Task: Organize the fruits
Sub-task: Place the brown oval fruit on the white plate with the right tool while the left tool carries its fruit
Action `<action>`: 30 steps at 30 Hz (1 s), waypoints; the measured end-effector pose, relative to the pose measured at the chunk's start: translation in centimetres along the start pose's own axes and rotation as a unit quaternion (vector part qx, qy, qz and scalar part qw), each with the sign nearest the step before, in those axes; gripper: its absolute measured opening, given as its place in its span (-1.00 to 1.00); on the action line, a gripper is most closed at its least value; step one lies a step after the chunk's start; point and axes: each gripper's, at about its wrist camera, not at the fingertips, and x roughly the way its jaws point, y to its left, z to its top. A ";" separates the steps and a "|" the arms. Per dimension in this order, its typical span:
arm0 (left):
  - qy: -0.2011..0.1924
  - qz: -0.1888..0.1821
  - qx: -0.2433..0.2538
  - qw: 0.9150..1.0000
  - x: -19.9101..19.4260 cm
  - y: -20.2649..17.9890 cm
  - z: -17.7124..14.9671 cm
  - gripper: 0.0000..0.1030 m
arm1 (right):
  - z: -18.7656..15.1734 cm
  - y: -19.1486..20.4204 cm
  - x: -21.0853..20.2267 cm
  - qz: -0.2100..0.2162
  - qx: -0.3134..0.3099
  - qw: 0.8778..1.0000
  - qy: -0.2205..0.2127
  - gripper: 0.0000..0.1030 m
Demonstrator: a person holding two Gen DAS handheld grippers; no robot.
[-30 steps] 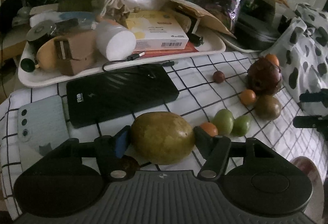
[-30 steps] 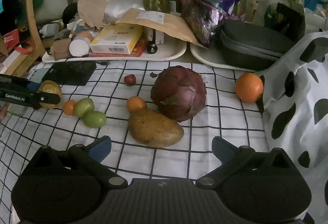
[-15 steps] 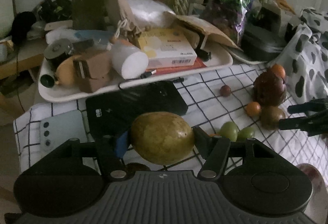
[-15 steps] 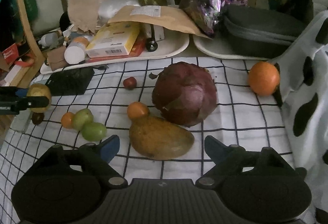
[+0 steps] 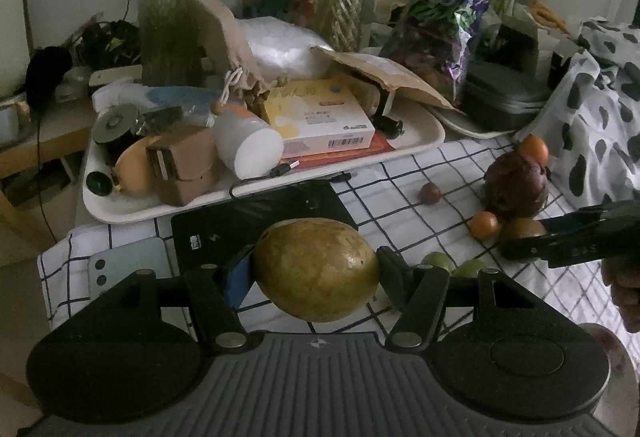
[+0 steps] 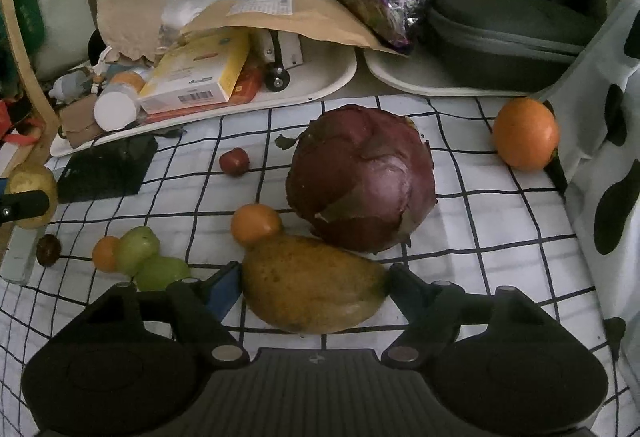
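Observation:
My left gripper is shut on a round yellow-green fruit and holds it above the checked cloth; this fruit also shows at the left edge of the right wrist view. My right gripper is open, its fingers on either side of a yellow-brown mango lying on the cloth; I cannot tell whether they touch it. Behind the mango sit a big dark-red fruit and a small orange fruit. Two green fruits and another small orange one lie to the left. A large orange sits far right.
A small red fruit and a dark round one lie on the cloth. A black power bank and a phone lie at the left. A cluttered white tray stands behind. A spotted cloth rises at the right.
My left gripper has lifted the round fruit up off the cloth. My right gripper has moved forward and down until its fingers flank the mango.

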 end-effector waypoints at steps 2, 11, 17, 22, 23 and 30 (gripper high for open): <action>-0.003 0.000 0.006 1.000 -0.3 -0.5 0.0 0.21 | -0.1 0.3 -0.2 -0.005 -0.005 1.000 -0.002 0.53; -0.016 -0.012 0.012 1.000 -2.7 -3.0 -0.7 0.21 | -0.2 0.9 -3.7 0.000 -0.022 0.999 -0.023 0.52; -0.016 -0.018 0.024 0.999 -4.3 -5.2 -2.4 0.21 | -0.5 1.3 -7.4 0.022 -0.014 0.999 -0.039 0.52; -0.007 -0.020 0.028 0.999 -5.3 -6.6 -3.8 0.21 | -1.8 2.0 -10.0 0.042 -0.010 0.998 -0.038 0.52; -0.005 -0.021 0.032 0.999 -5.5 -7.0 -4.0 0.21 | -2.2 2.2 -10.3 0.043 -0.010 0.998 -0.035 0.52; -0.002 -0.025 0.048 0.999 -6.9 -9.2 -5.3 0.21 | -5.1 3.4 -11.9 0.061 -0.011 0.998 -0.001 0.52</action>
